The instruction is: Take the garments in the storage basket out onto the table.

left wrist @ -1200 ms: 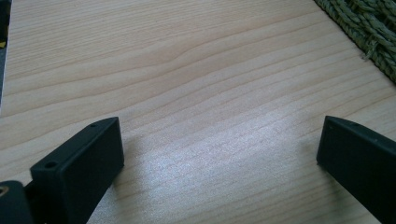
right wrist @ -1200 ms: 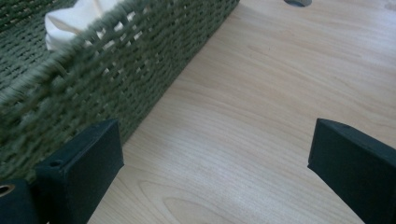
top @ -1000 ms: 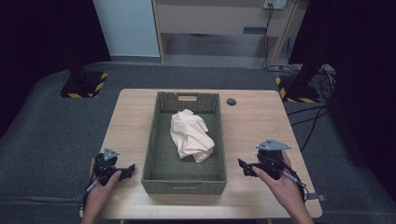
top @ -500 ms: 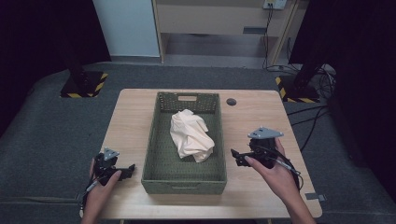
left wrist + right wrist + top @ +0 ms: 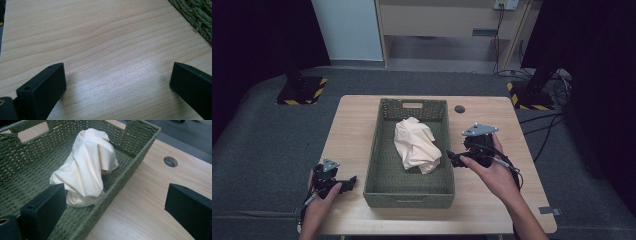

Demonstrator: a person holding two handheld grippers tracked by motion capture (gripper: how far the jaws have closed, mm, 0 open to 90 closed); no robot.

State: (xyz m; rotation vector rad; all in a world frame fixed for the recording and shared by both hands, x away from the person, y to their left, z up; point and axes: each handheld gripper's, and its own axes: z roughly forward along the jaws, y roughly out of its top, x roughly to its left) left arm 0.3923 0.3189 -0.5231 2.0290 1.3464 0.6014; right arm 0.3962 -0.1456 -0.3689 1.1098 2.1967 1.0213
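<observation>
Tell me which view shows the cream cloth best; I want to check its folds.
The right gripper view: the cream cloth sits close and large in the green basket, folds clear. The high view shows it small, from above. The left gripper view catches just a basket corner.

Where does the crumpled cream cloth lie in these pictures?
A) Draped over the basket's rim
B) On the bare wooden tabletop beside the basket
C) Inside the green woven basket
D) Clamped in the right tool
C: the crumpled cream cloth sits on the floor of the green woven basket, within its walls; the right tool stands open, clear of it.
</observation>
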